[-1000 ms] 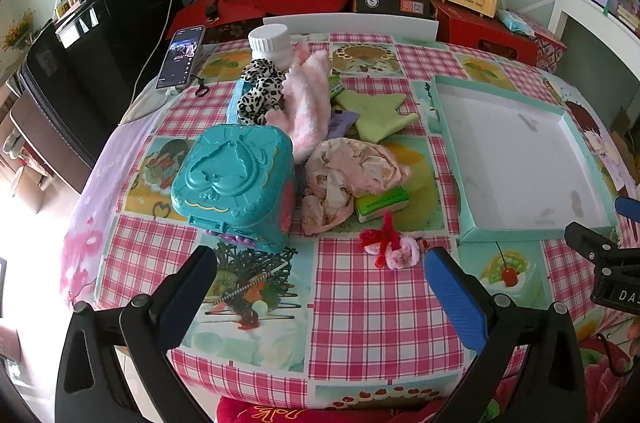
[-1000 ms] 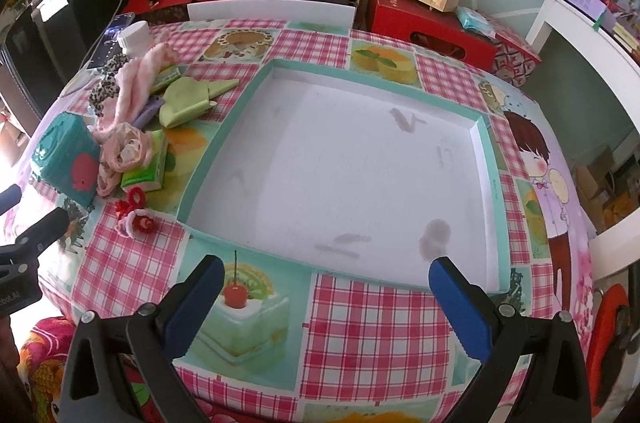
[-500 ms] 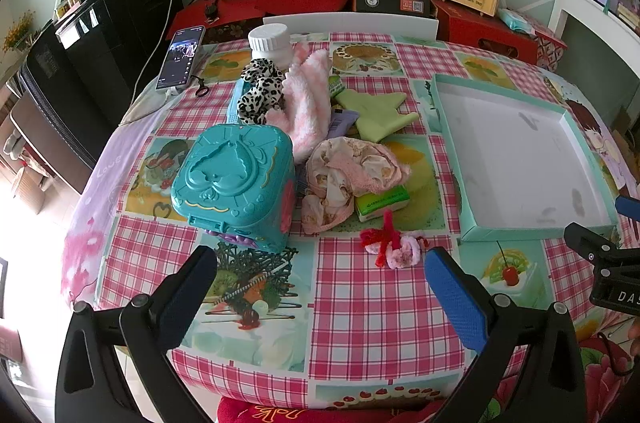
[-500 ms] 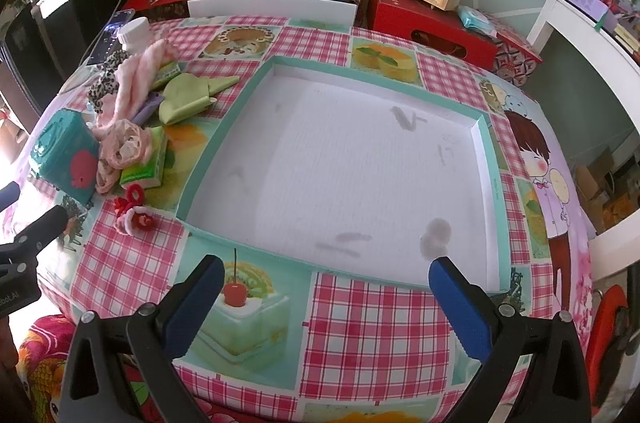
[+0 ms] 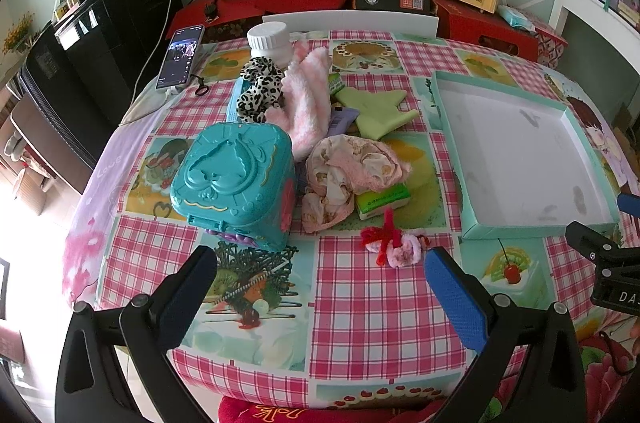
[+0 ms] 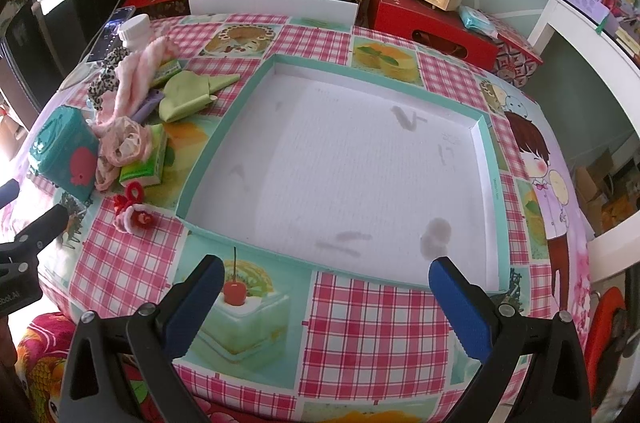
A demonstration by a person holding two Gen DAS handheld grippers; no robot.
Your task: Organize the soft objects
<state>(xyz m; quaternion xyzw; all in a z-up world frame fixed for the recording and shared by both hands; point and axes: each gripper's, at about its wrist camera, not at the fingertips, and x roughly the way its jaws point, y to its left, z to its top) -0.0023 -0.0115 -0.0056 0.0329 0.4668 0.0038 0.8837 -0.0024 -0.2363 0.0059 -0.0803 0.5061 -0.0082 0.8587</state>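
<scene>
A heap of soft things lies mid-table: a crumpled pink patterned cloth [image 5: 352,167], a fluffy pink sock [image 5: 308,99], a leopard scrunchie [image 5: 256,91], a green cloth [image 5: 376,111] and a red-and-pink fuzzy hair tie [image 5: 394,243]. A shallow teal-rimmed white box [image 6: 490,151] stands empty at the right. My left gripper [image 5: 320,283] hovers open over the near table edge, just short of the hair tie. My right gripper [image 6: 326,297] hangs open in front of the box's near rim, holding nothing.
A teal plastic case [image 5: 234,179] sits left of the heap, with a green tissue pack [image 5: 382,201], a white bottle [image 5: 268,41] and a phone [image 5: 182,57] nearby. Red boxes [image 6: 432,19] and black cabinets [image 5: 100,35] stand beyond the table.
Both views have shifted only slightly; the objects and both open grippers stay as they were.
</scene>
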